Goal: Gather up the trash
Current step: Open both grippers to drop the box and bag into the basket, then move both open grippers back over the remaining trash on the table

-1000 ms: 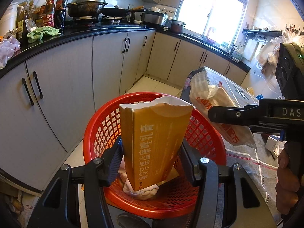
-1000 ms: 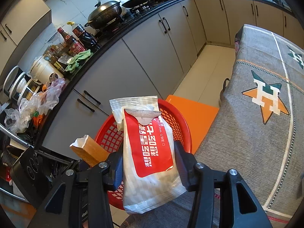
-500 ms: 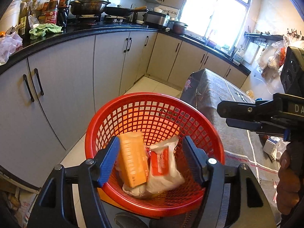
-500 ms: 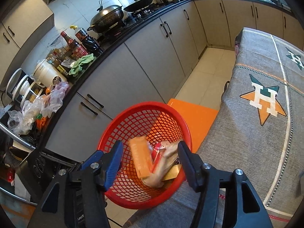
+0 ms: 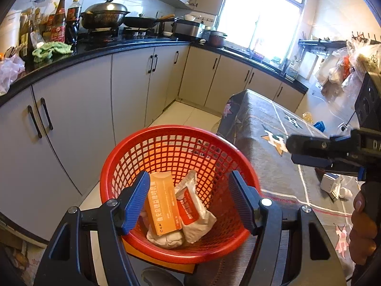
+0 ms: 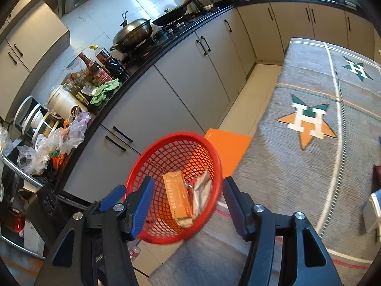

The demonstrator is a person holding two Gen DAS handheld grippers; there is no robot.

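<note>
So the trash is already sitting in the red basket (image 5: 181, 143), which is parked right at the edge of the cloth-covered surface (image 5: 273, 147). An orange carton (image 5: 164, 207) is leaned against a white-and-red pouch (image 5: 195, 205), with something crumpled and pale tucked under both.

Handling-wise, all of it can be judged as light stuff. The carton looks like thin card with a torn top, so it's probably stiff along the long faces and easily crushed at the open end; a grip across the flat sides near the middle would be the safe bet. The pouch is soft, crinkly film, likely a bit slippery, so it's best pinched at a sealed edge or bunched in the middle. Nothing fragile can be made out. The basket itself is rigid mesh plastic and could be taken by the rim if it has to be moved.

The left hand-held gripper (image 5: 188, 202) is spread apart above the basket, blue pads on either side of the carton and pouch in the view but nothing touched or pinched. Same story for the right hand-held gripper (image 6: 185, 205): spread wide, nothing between the pads, basket framed below it. It's also seen from the left camera, off to the right over the surface, with a hand (image 5: 364, 228) wrapped round its grip.

A few small bits are left further along the surface, too small to be identified.
</note>
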